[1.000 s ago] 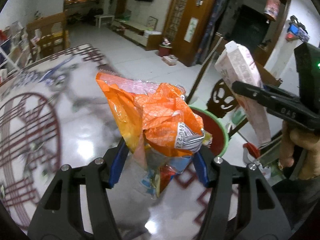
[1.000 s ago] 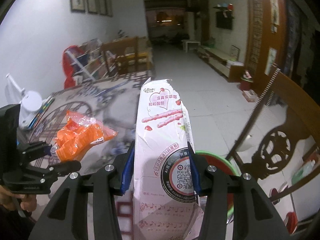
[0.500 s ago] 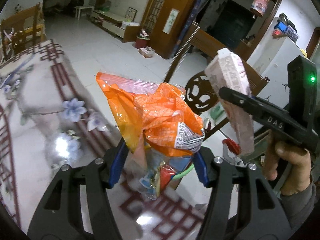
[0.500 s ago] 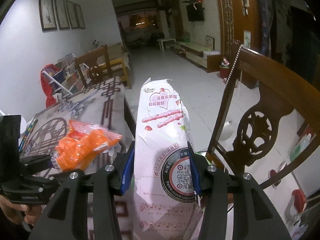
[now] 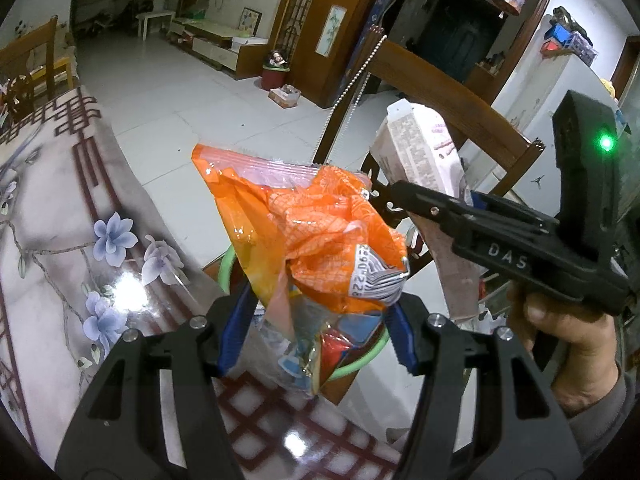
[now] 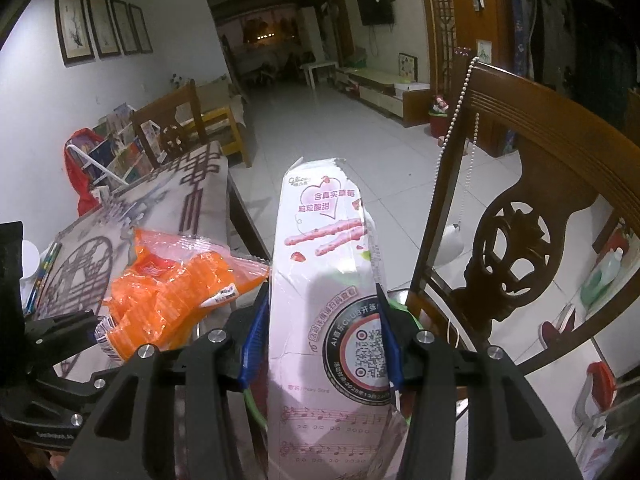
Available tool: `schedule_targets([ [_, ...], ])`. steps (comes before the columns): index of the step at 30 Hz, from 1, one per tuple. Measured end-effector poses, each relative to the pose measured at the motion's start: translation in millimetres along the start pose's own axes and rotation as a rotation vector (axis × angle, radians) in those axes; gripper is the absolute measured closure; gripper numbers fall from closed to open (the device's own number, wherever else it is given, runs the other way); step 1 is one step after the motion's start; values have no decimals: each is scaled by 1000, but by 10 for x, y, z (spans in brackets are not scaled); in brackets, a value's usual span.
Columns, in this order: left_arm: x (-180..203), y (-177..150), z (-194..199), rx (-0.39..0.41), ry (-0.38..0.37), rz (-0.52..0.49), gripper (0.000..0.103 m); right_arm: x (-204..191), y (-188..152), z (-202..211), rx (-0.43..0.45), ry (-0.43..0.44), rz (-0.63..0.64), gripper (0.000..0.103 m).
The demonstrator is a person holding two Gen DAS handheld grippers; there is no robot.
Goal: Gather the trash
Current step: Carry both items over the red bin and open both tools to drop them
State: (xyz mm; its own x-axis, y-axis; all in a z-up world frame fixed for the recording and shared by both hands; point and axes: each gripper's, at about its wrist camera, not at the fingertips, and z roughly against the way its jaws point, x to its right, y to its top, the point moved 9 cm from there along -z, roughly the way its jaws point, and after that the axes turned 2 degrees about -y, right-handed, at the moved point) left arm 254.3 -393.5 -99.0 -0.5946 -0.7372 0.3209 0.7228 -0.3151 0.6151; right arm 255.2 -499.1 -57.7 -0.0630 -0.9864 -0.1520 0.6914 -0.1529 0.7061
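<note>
**Two wrappers held above the green-rimmed bin**

The left claw (image 5: 320, 330) pinches a crumpled orange snack bag (image 5: 304, 236) between its blue pads; the bag is directly above the green-rimmed bin (image 5: 224, 270). The right claw (image 6: 320, 344) has a pink biscuit box (image 6: 324, 292) upright between its pads, and its jaws are opening slightly; the box is also over the bin, just beside the bag. The bin is below the edge of the patterned surface (image 5: 60, 240), next to a wooden chair (image 6: 516, 236).
</note>
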Motion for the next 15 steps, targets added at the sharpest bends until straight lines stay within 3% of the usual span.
schedule_targets([
  [3, -5, -11, -8, -3, 0, 1, 46, -21, -1, -47, -10, 1, 8, 54],
  [5, 8, -43, -4, -8, 5, -1, 46, -20, 16, -46, -1, -13, 17, 37],
  [8, -27, -75, -14, -18, 13, 1, 46, 14, 65, -21, 24, -24, 7, 25],
  [15, 45, -53, -102, -35, 3, -1, 45, 122, 170, 81, 77, -61, -35, 7],
])
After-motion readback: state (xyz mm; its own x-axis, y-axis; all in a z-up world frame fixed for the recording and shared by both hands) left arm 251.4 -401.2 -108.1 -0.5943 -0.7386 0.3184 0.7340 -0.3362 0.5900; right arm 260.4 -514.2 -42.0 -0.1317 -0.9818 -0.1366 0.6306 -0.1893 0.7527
